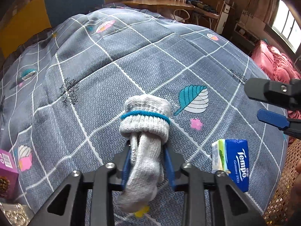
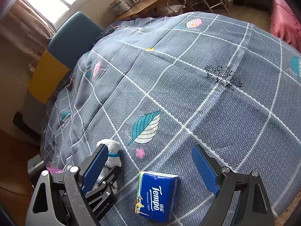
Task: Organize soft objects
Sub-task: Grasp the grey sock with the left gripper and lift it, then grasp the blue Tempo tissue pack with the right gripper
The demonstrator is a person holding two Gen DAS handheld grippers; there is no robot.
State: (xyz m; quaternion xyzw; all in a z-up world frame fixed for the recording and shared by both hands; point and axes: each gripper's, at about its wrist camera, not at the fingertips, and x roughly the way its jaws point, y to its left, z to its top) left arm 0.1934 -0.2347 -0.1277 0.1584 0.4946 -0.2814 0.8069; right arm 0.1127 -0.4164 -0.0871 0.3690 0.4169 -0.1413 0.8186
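My left gripper (image 1: 147, 148) is shut on a rolled grey-white knit glove (image 1: 145, 131) with a teal cuff band, held just above the grey checked quilt (image 1: 131, 60). The glove also shows in the right wrist view (image 2: 112, 154), with the left gripper (image 2: 105, 180) around it. A blue Tempo tissue pack (image 1: 235, 162) lies on the quilt to the right of the glove; in the right wrist view (image 2: 156, 195) it lies between my open right gripper's fingers. My right gripper (image 2: 150, 162) is open and empty; it shows at the right edge of the left wrist view (image 1: 270, 103).
A purple box (image 1: 7, 171) stands at the quilt's left edge. A pink blanket (image 1: 276, 64) lies at the far right. A blue and yellow headboard (image 2: 62, 43) and a wooden desk (image 2: 150, 0) with containers stand behind the bed.
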